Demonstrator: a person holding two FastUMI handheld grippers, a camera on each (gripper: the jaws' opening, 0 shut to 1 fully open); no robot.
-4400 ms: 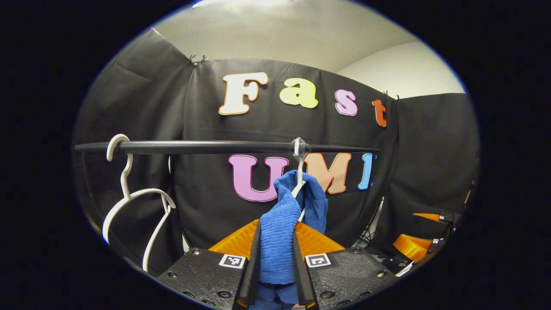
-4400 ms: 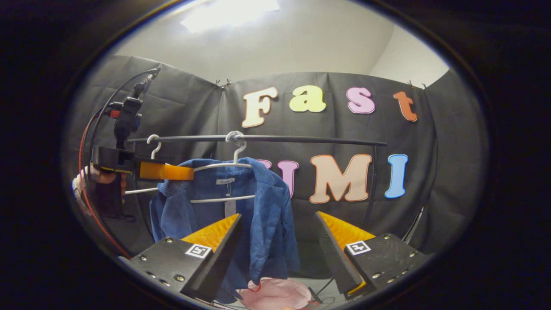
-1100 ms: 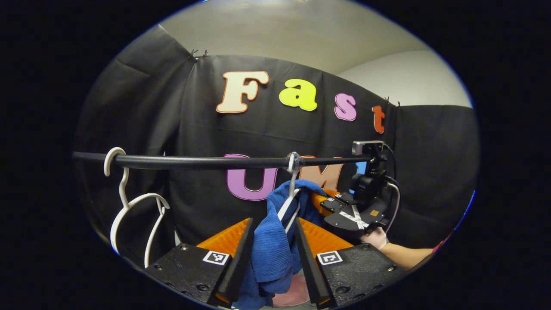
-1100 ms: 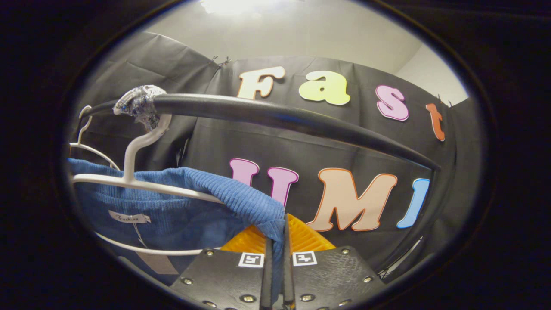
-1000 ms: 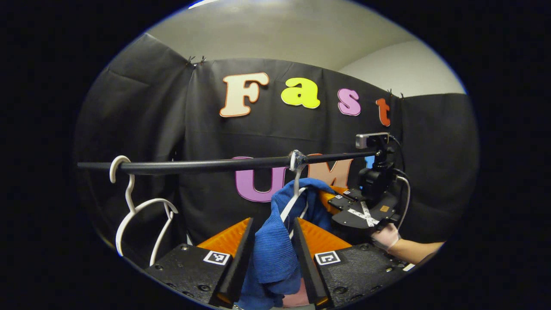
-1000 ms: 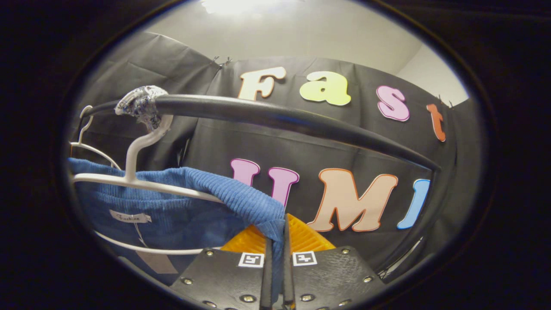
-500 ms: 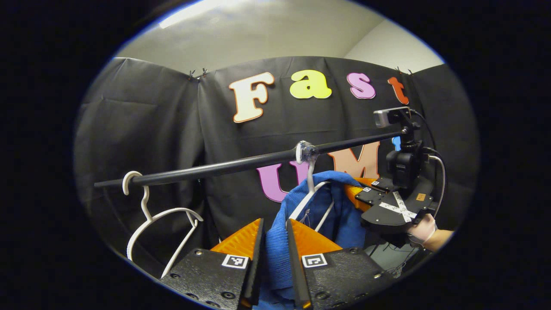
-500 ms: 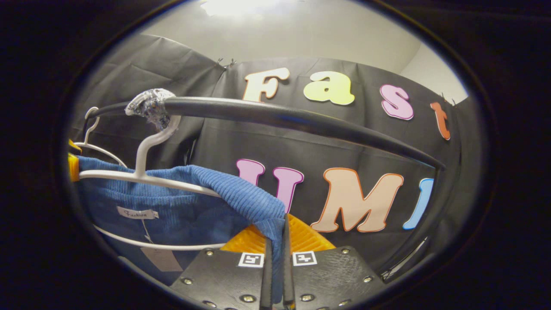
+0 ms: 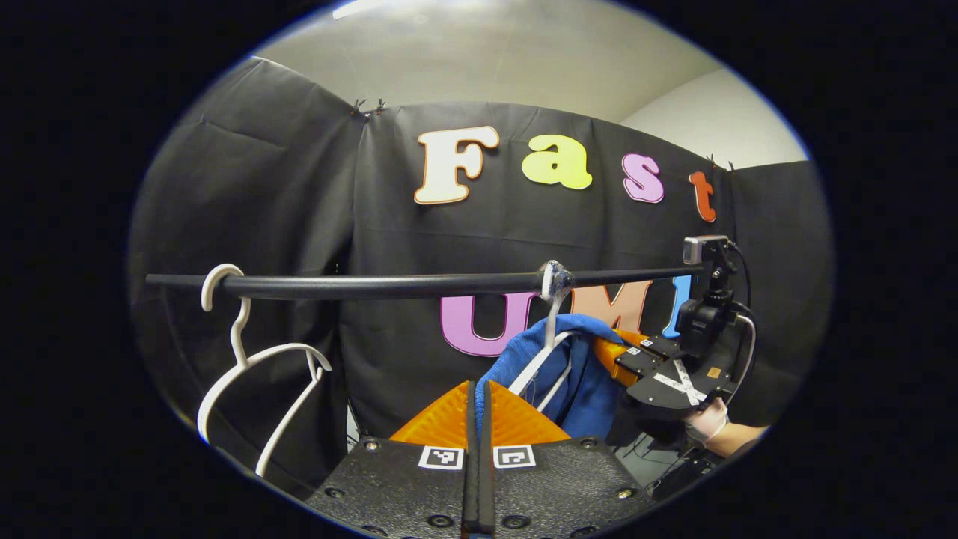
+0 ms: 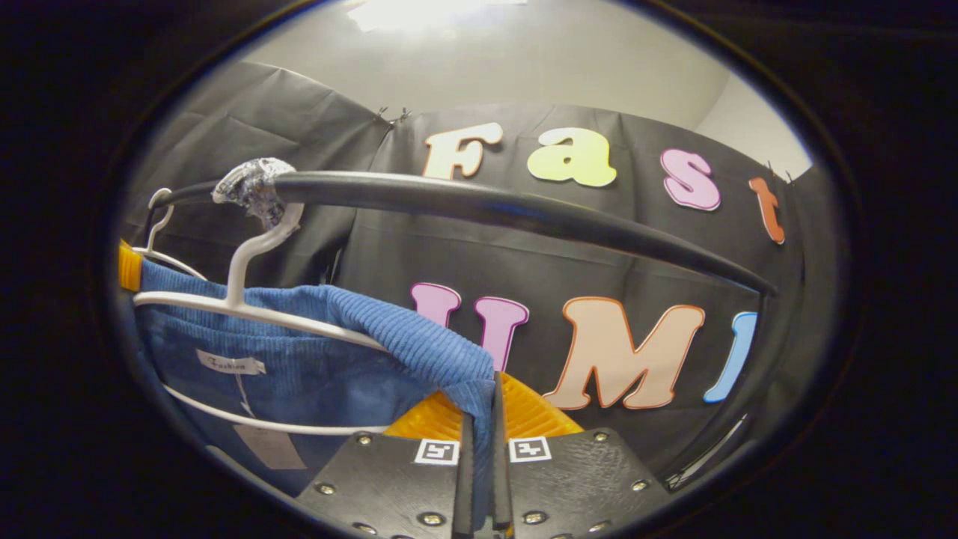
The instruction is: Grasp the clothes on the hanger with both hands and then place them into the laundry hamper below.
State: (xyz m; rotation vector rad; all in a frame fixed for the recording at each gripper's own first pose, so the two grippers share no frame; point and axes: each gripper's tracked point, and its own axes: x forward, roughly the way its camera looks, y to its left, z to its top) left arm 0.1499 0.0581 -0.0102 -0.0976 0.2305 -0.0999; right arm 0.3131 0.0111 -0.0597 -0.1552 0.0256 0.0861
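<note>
A: The rail (image 10: 524, 213) crosses above both grippers; the blue jacket (image 10: 314, 374) hangs from the white hanger (image 10: 247, 311), up and left of the right gripper (image 10: 479, 449).

B: It looks soft, ribbed and light, so it should grip well. The right gripper is pinched onto one shoulder edge, and the left gripper (image 9: 477, 442) is nearly closed on the other shoulder's fabric.

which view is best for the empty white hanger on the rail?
Left gripper view. The empty white hanger hangs whole from the black rail, hook and both arms visible, well apart from the blue garment. The right gripper view catches just its hook and a sliver of arm at the far left, behind the garment's own hanger.
</note>
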